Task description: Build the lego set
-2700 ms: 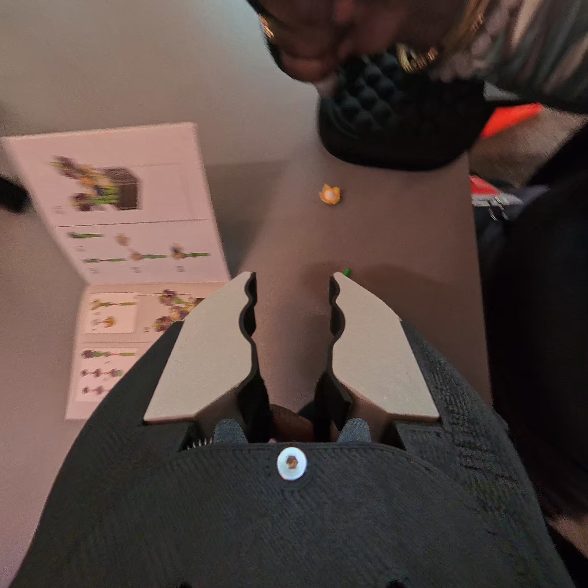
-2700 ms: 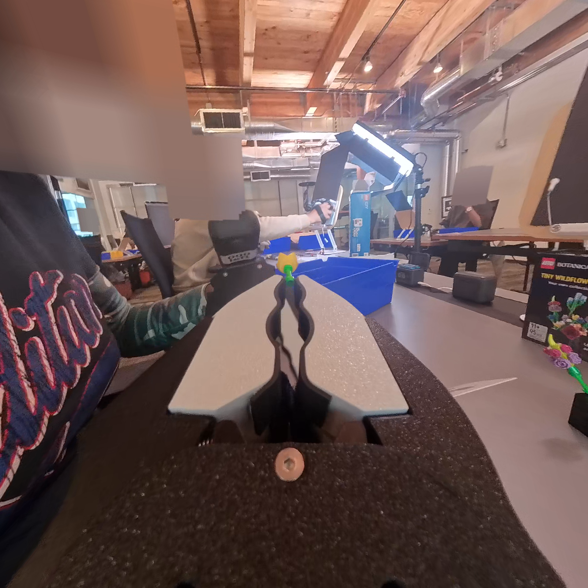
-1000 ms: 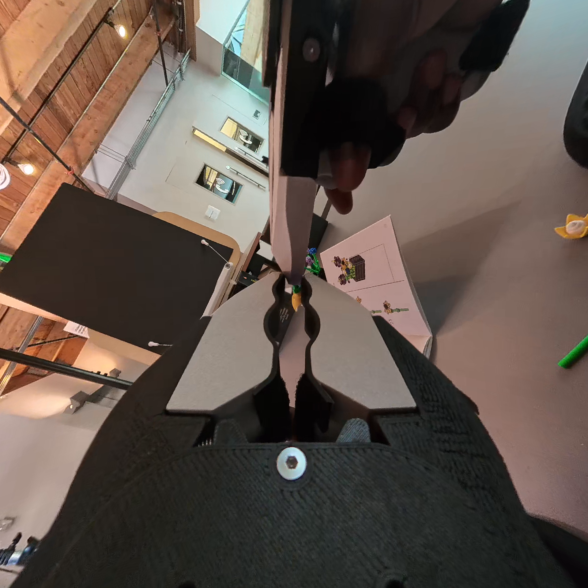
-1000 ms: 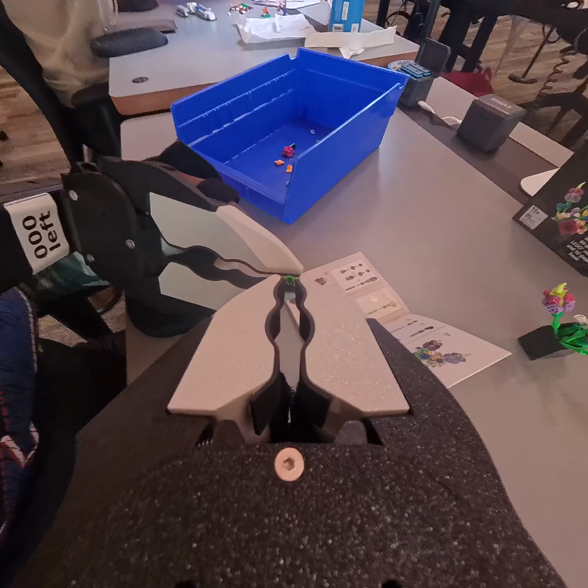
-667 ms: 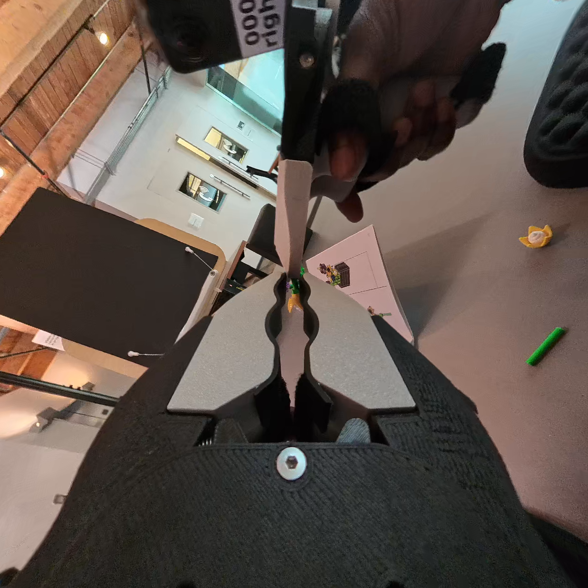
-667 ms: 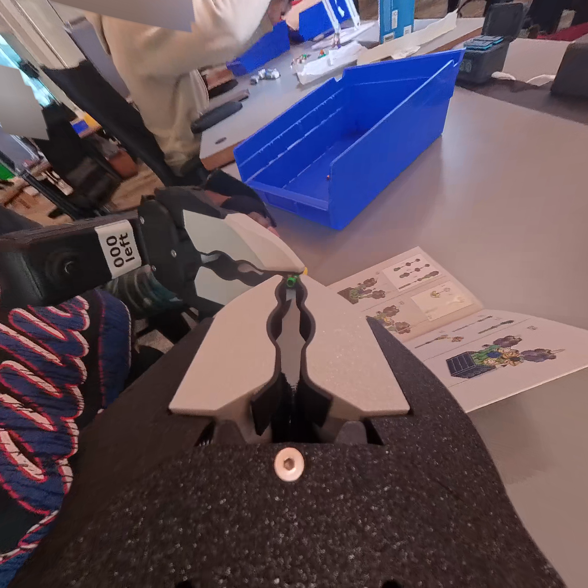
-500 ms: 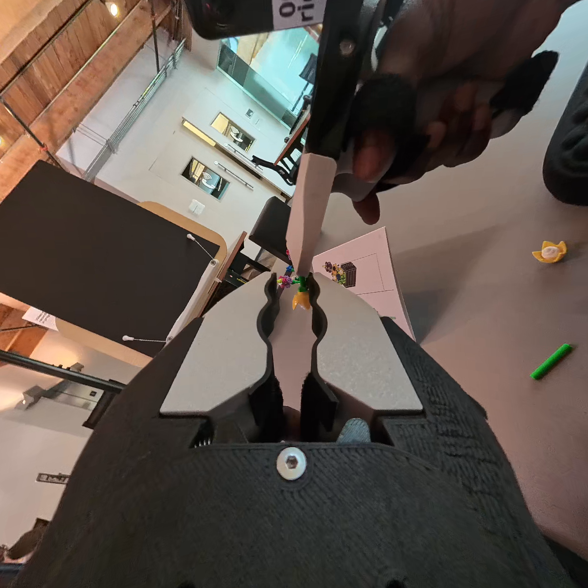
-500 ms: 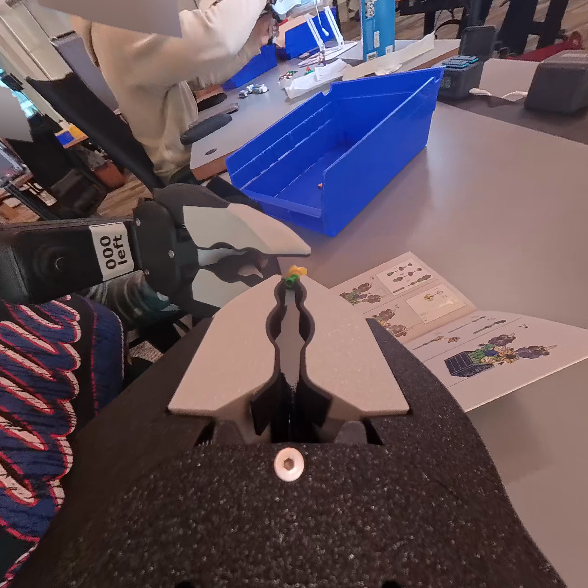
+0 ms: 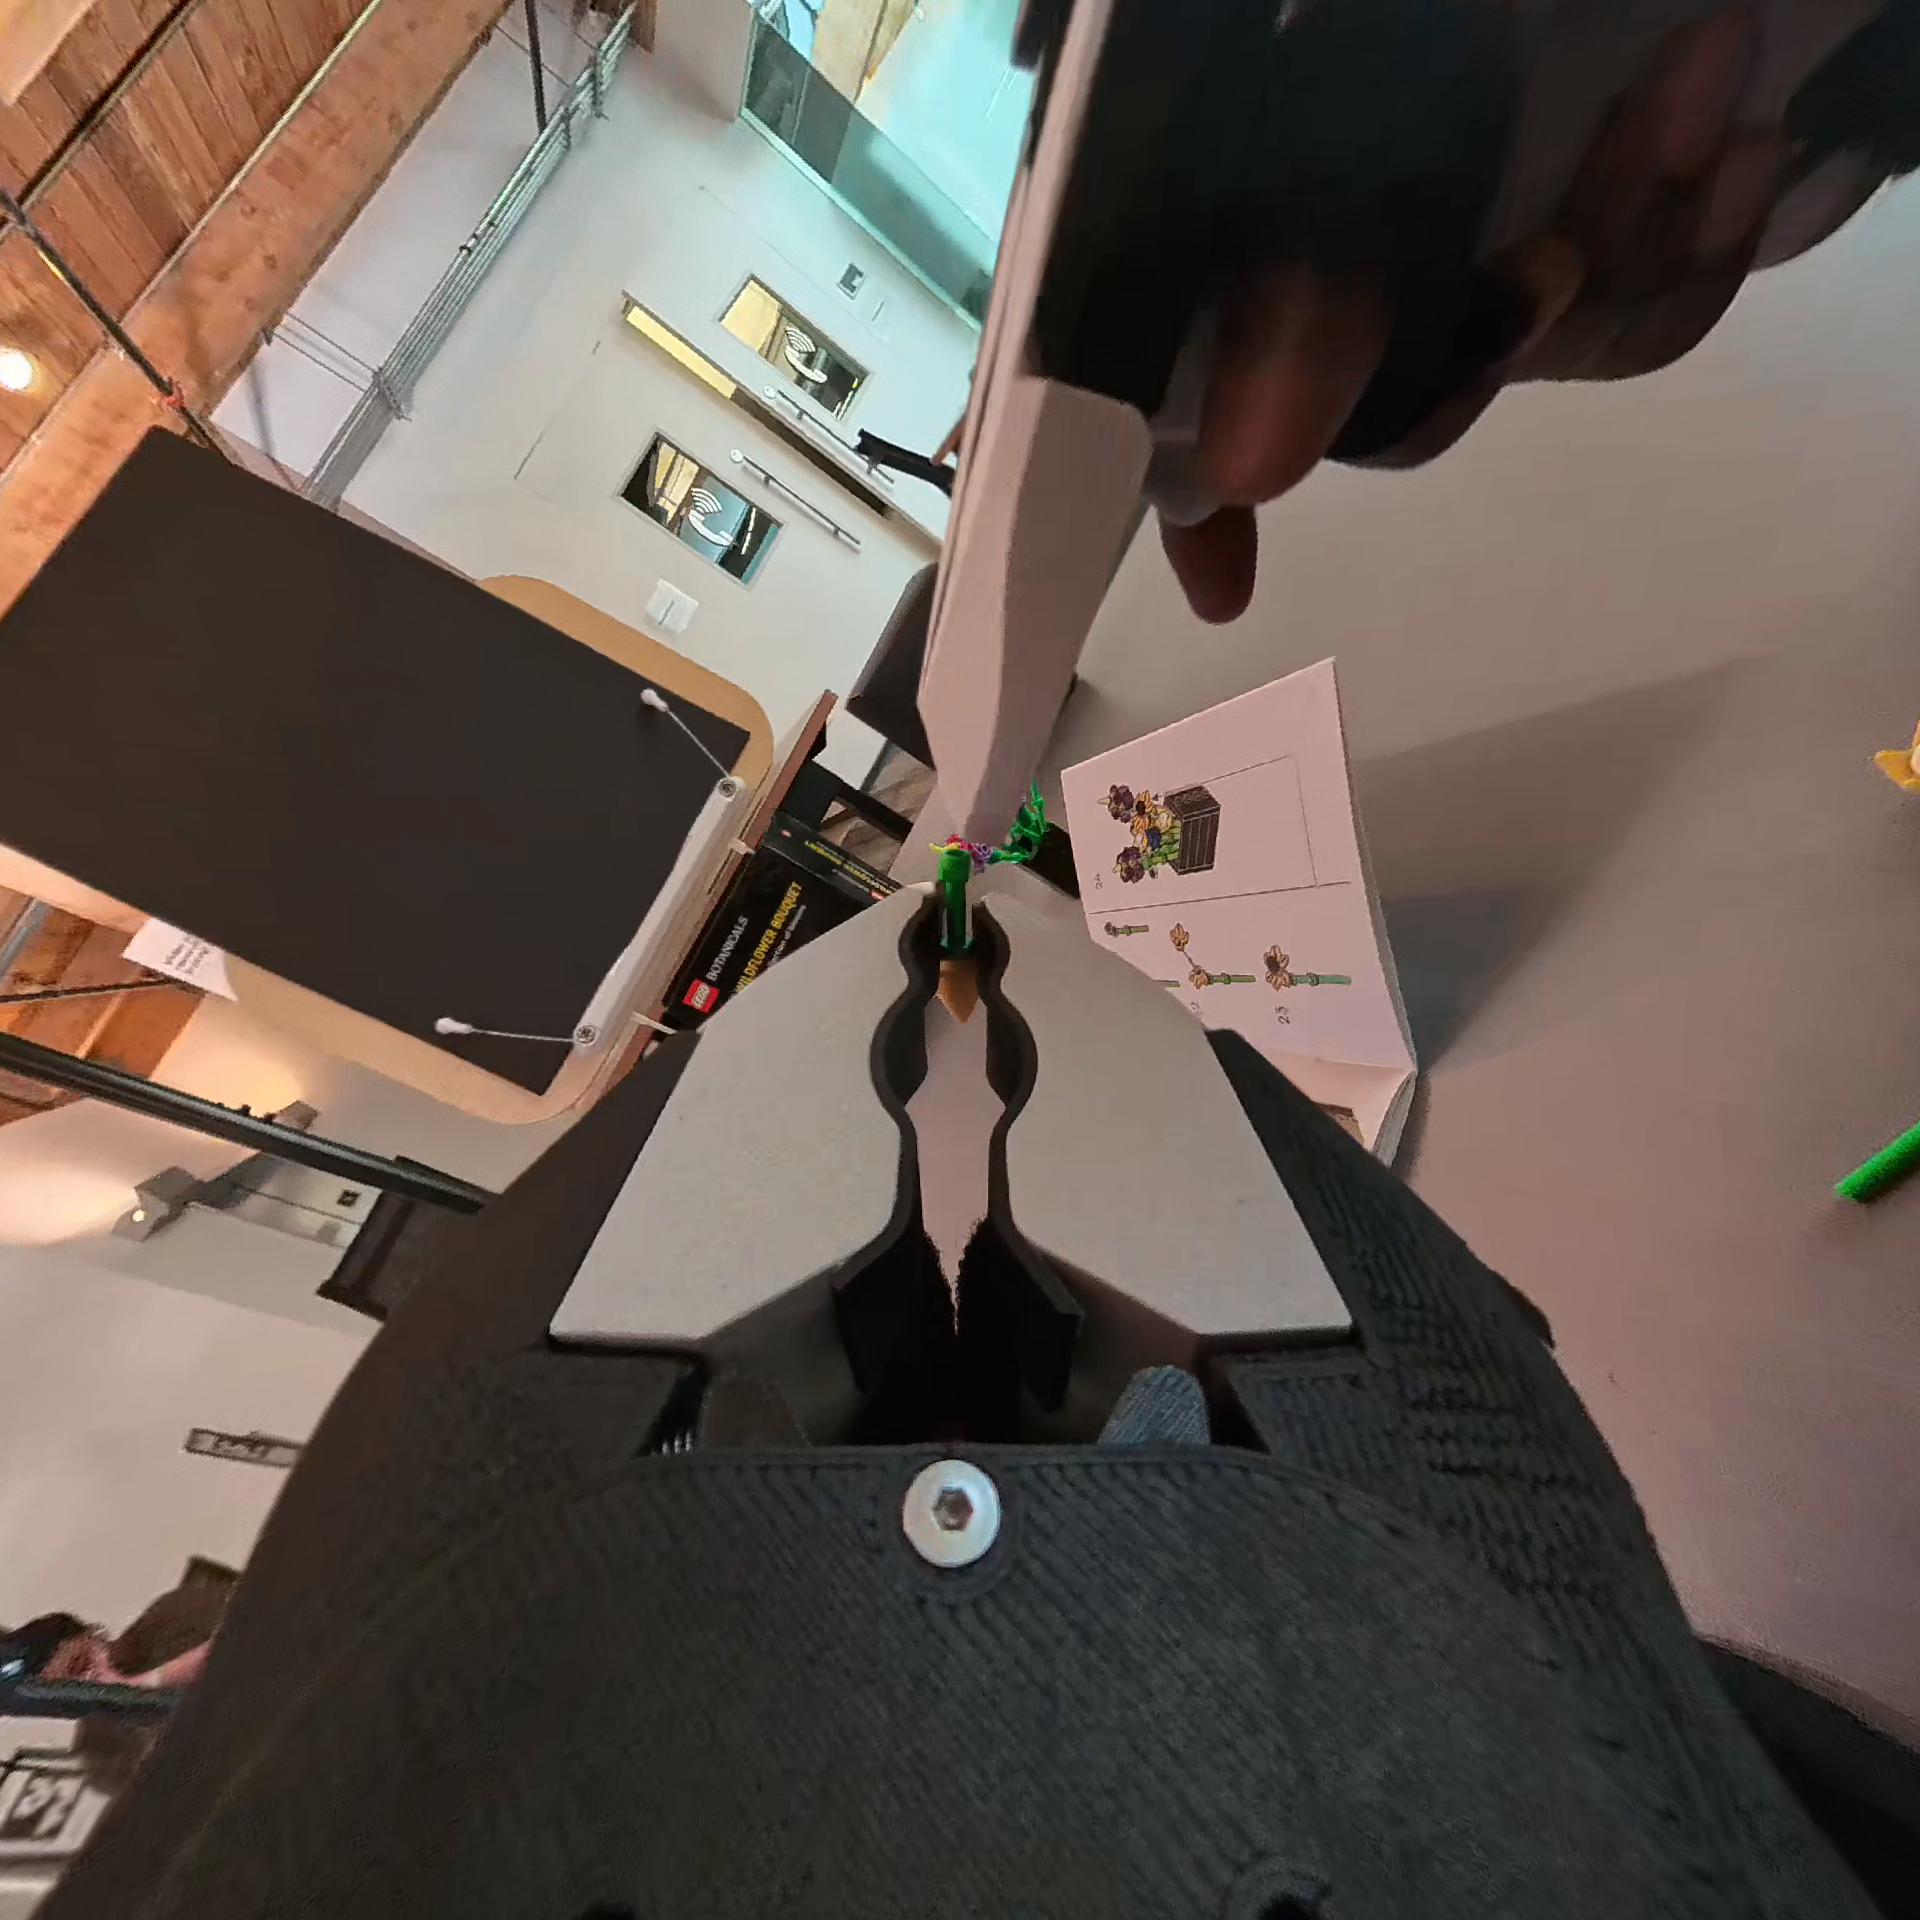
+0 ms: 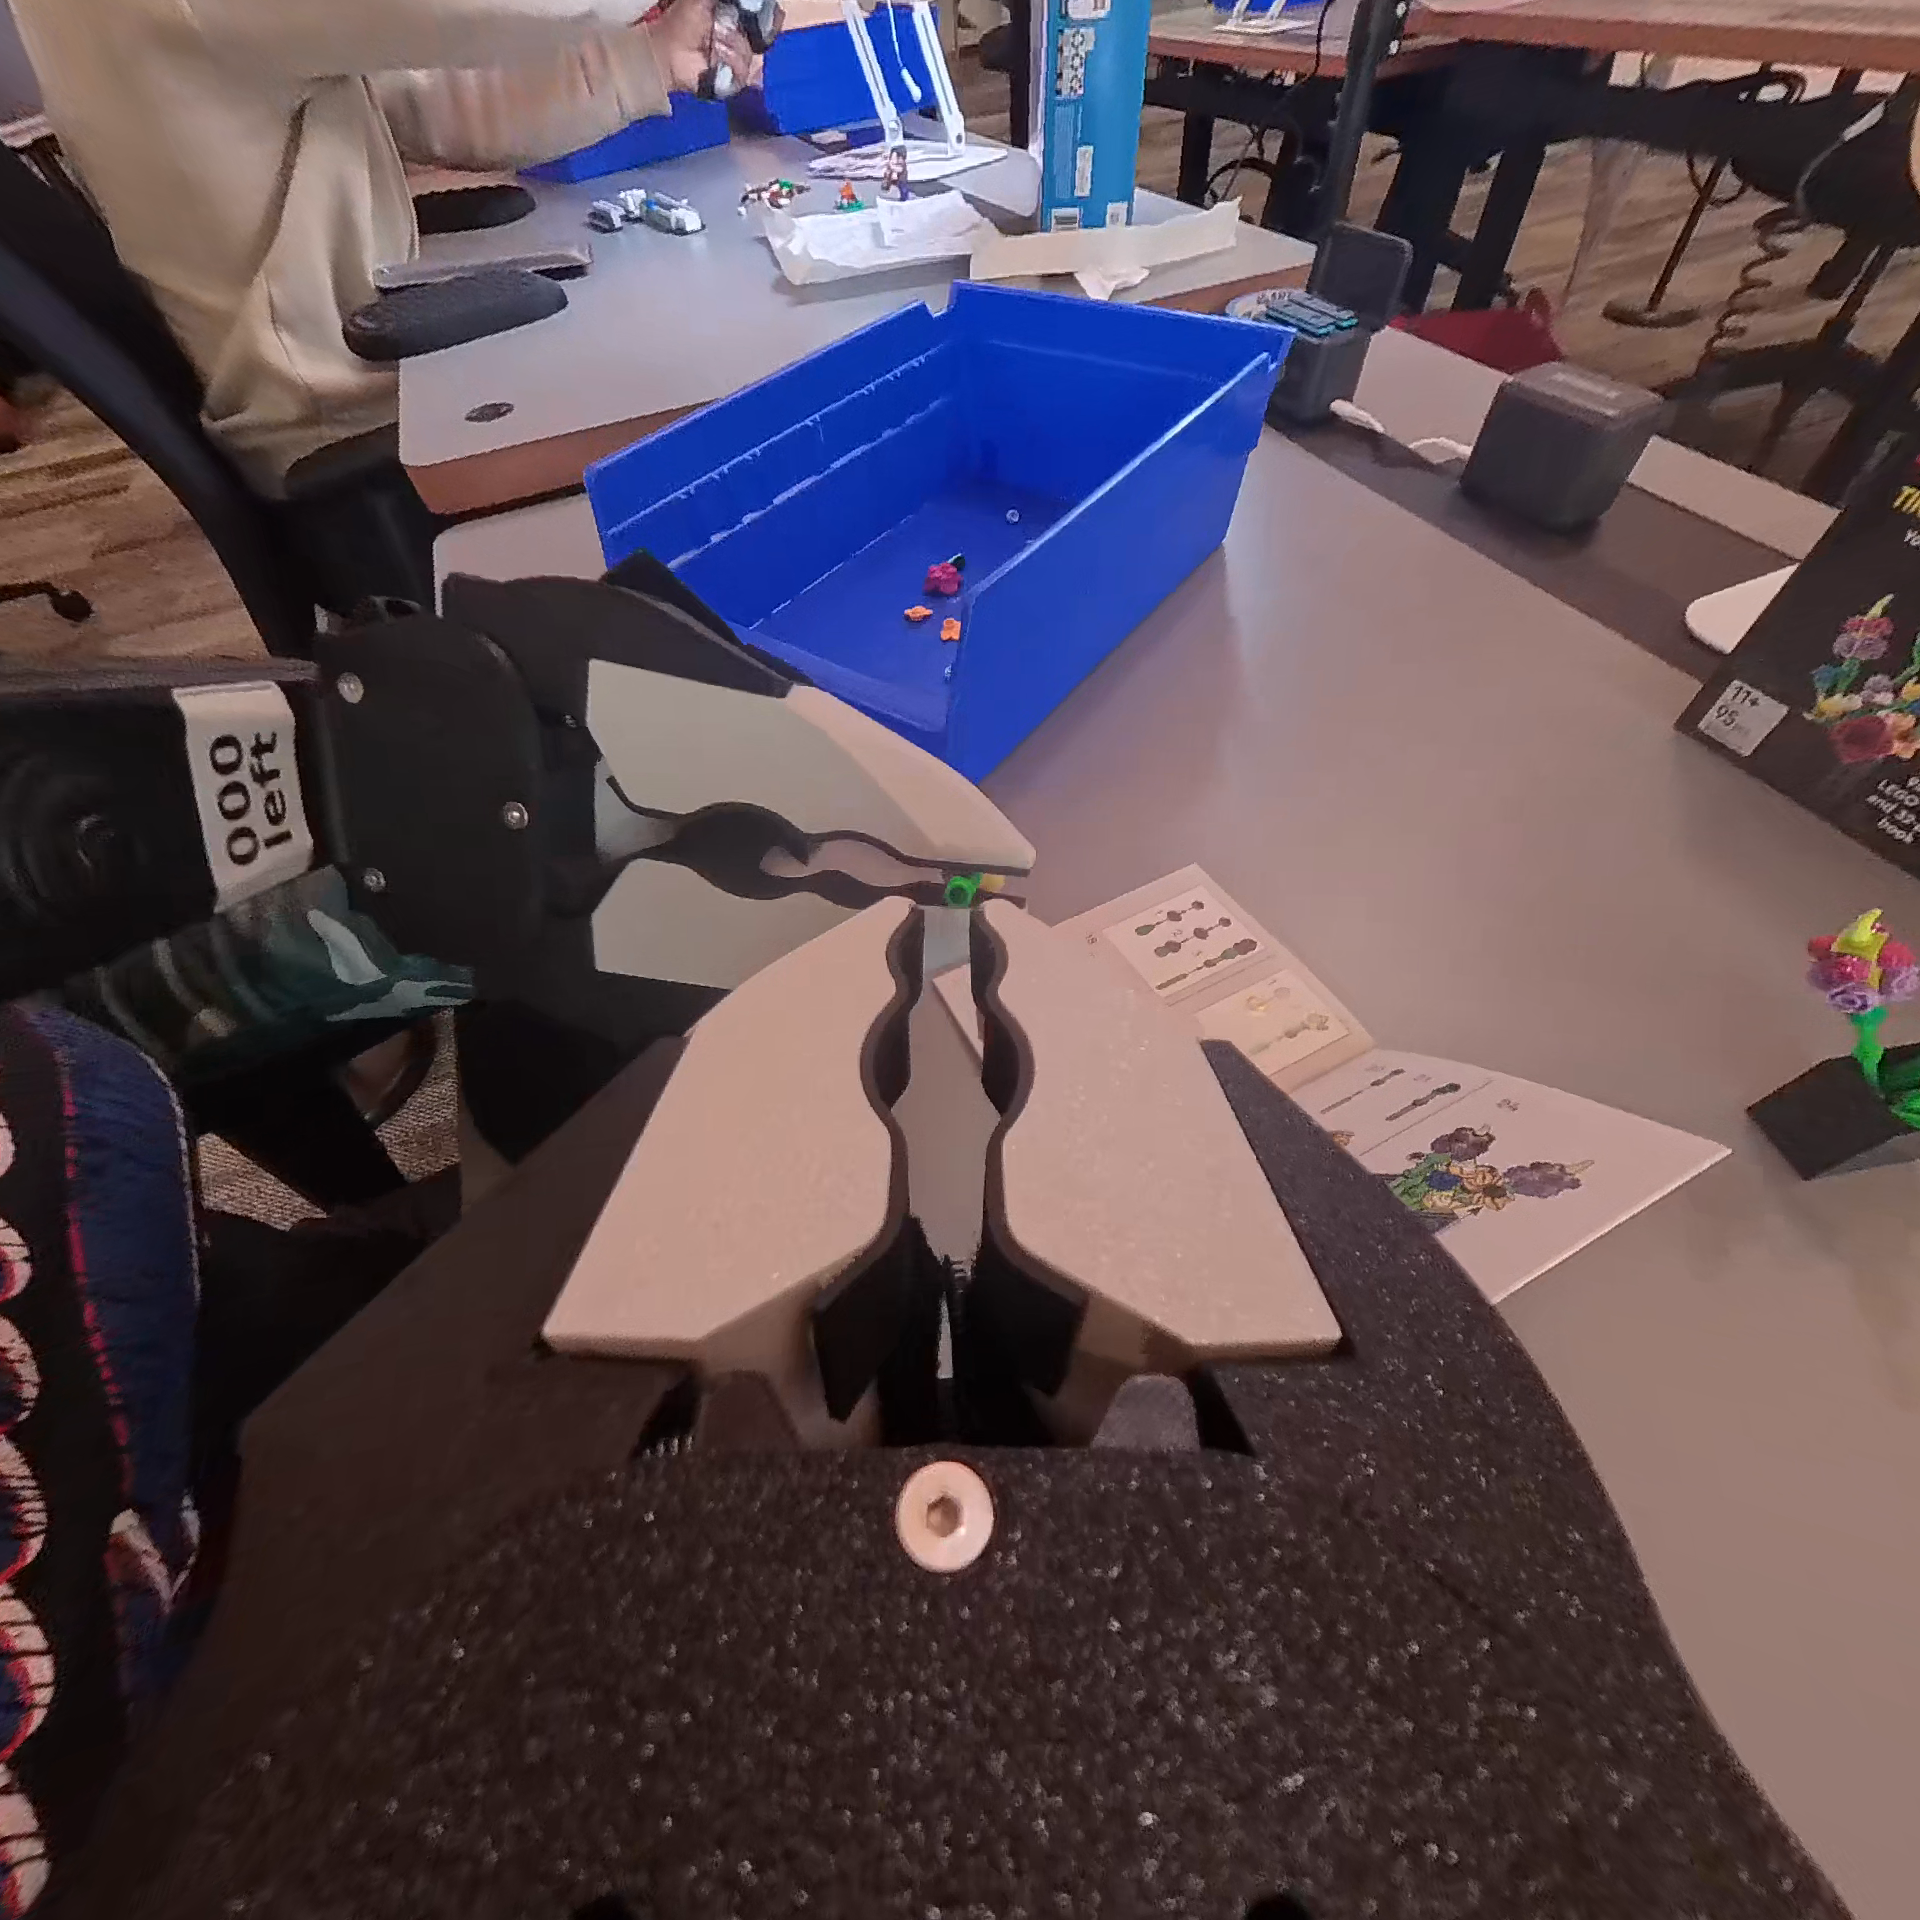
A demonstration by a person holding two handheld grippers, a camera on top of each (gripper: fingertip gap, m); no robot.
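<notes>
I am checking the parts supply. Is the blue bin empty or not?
Not empty, but nearly: the blue bin holds only a few small pieces near its front wall; the rest of its floor is bare.

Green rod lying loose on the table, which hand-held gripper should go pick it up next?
Probably right: the right hand-held gripper looks empty, while the left hand-held gripper is shut on the flower stem.
</notes>
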